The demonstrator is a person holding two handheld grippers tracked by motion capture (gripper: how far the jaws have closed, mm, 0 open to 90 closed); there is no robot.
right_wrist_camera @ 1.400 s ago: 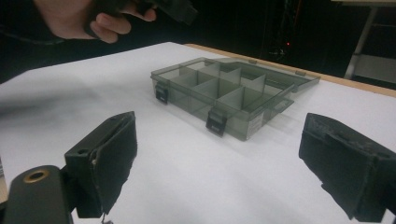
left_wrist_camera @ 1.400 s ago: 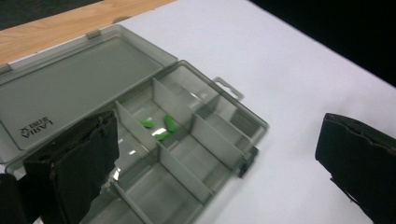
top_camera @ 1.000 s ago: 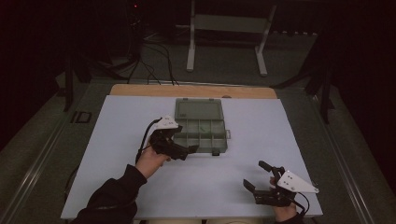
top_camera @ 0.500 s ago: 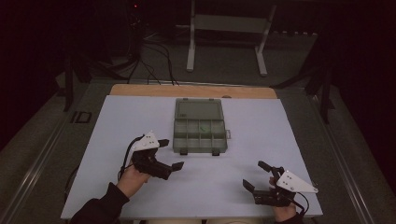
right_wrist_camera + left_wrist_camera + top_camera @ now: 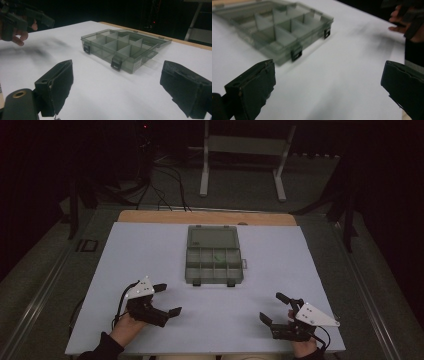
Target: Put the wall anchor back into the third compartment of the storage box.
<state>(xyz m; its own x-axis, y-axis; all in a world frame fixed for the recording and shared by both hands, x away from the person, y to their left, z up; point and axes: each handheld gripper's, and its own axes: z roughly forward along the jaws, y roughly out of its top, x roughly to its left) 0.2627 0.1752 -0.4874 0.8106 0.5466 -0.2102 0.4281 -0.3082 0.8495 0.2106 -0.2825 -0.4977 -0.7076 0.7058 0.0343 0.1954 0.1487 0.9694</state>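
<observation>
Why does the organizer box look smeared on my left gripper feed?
Left gripper view: motion blur streaks the organizer box and the table. Right gripper view: box sharp, soft shadow at left. High view: dim surroundings, white table evenly lit.

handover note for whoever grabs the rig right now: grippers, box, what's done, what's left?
Left gripper: open, holds nothing, low over the white sheet at the near-left edge, clear of the box.
Right gripper: open, holds nothing, at the near-right edge, jaws aimed toward the box.
Compartment box: centre of the sheet, lid open and laid back flat on the far side, two black latches facing the person. One small greenish item seems to sit in a middle compartment; too small to tell what it is.
Done: box is open.
Left: probably closing the lid and snapping both latches, though that is a guess.
</observation>
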